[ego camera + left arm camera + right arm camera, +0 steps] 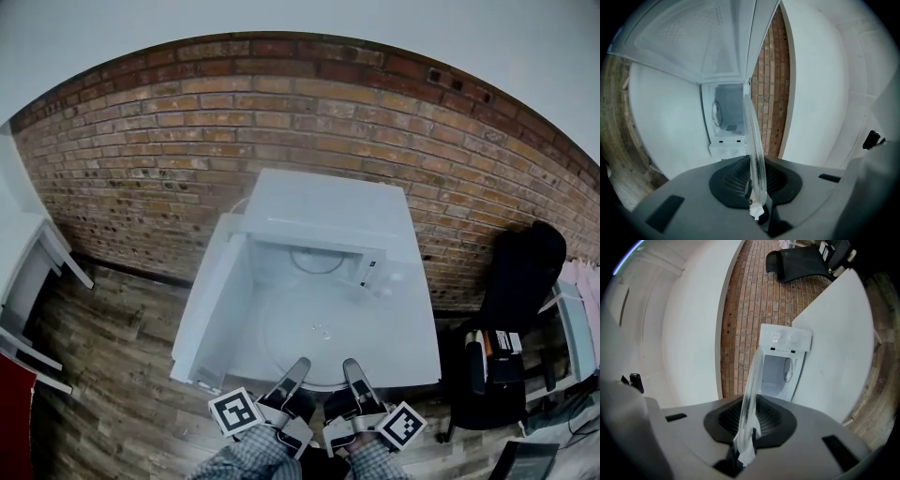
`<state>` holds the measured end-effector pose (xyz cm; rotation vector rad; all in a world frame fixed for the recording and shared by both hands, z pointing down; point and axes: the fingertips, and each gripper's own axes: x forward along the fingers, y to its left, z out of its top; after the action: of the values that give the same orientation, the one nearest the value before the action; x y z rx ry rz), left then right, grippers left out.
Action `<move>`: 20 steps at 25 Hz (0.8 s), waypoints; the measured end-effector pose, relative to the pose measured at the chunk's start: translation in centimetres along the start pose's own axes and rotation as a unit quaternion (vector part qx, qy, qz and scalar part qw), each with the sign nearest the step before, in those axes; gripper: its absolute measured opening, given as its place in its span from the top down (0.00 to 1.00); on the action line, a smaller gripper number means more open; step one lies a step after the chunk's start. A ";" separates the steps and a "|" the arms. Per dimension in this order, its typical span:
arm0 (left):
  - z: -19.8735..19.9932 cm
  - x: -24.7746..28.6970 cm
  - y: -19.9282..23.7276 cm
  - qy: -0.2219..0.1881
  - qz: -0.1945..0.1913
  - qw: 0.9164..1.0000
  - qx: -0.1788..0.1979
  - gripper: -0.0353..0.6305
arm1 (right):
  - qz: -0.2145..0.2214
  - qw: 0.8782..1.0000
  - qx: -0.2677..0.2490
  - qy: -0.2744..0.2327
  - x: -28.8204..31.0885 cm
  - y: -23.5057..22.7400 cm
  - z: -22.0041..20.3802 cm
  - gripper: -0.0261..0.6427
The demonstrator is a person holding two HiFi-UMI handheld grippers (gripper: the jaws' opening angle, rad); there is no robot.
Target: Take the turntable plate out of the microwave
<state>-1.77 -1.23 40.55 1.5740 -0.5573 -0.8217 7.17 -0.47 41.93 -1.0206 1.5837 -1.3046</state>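
Left tongs (298, 367) & right tongs (352, 368) are both gripping the near rim of the glass plate (323, 336), side by side, jaws narrow on the glass. Plate is sitting approx. level just ahead of both tongs. The open microwave (323, 211) is standing beyond its far edge, w/ the door (211, 300) hanging open on the left tongs' side.

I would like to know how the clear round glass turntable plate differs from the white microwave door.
The glass turntable plate is round and see-through; the microwave door is rectangular and white. The plate lies flat, clamped by the left gripper and right gripper; the door stands upright, swung left. Both are outside the cavity.
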 end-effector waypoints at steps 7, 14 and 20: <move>0.1 -0.2 0.4 -0.003 0.000 1.000 -0.007 0.90 | 0.001 1.000 0.001 -0.001 0.0 -0.4 -0.1 0.89; 0.2 -0.3 0.9 -0.005 0.004 1.000 -0.011 0.90 | -0.003 1.000 0.007 0.000 0.0 -0.8 -0.2 0.89; 0.3 -0.2 0.7 -0.008 0.002 1.000 -0.011 0.90 | -0.002 1.000 0.003 0.003 0.2 -0.7 -0.1 0.89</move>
<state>-2.00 -1.41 41.29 1.5478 -0.5606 -0.8352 7.03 -0.70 42.65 -1.0189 1.5821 -1.3146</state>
